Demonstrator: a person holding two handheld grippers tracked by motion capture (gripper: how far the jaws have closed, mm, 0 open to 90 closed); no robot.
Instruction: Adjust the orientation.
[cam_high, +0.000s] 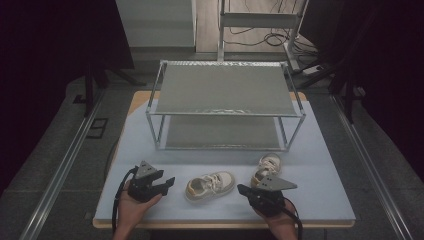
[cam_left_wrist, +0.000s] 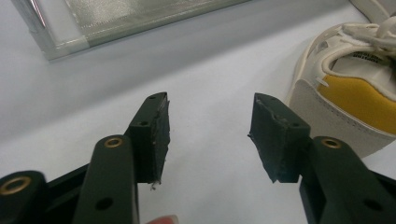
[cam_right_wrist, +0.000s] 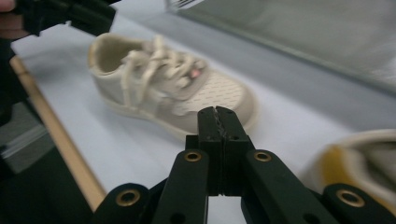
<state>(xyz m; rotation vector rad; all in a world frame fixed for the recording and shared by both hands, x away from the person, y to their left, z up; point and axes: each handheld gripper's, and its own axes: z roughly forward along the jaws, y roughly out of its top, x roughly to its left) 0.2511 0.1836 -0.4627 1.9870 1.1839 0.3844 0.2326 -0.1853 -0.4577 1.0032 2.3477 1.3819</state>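
Note:
Two small cream sneakers with yellow heel linings lie on the pale blue mat. One sneaker (cam_high: 210, 185) (cam_right_wrist: 163, 84) lies on its sole between my grippers, toe to the right. The other sneaker (cam_high: 266, 169) (cam_right_wrist: 364, 158) sits just behind my right gripper. My left gripper (cam_high: 170, 182) (cam_left_wrist: 210, 105) is open with nothing between its jaws and points toward the middle sneaker's heel (cam_left_wrist: 345, 93), a short way off. My right gripper (cam_high: 241, 189) (cam_right_wrist: 217, 112) is shut on nothing, its tips just short of the middle sneaker's toe.
A two-tier metal shoe rack (cam_high: 225, 105) (cam_left_wrist: 70, 28) stands across the back of the table, both shelves bare. The mat (cam_high: 325, 170) ends at the wooden table edge (cam_right_wrist: 56, 135) near my hands. Dark floor and rails flank the table.

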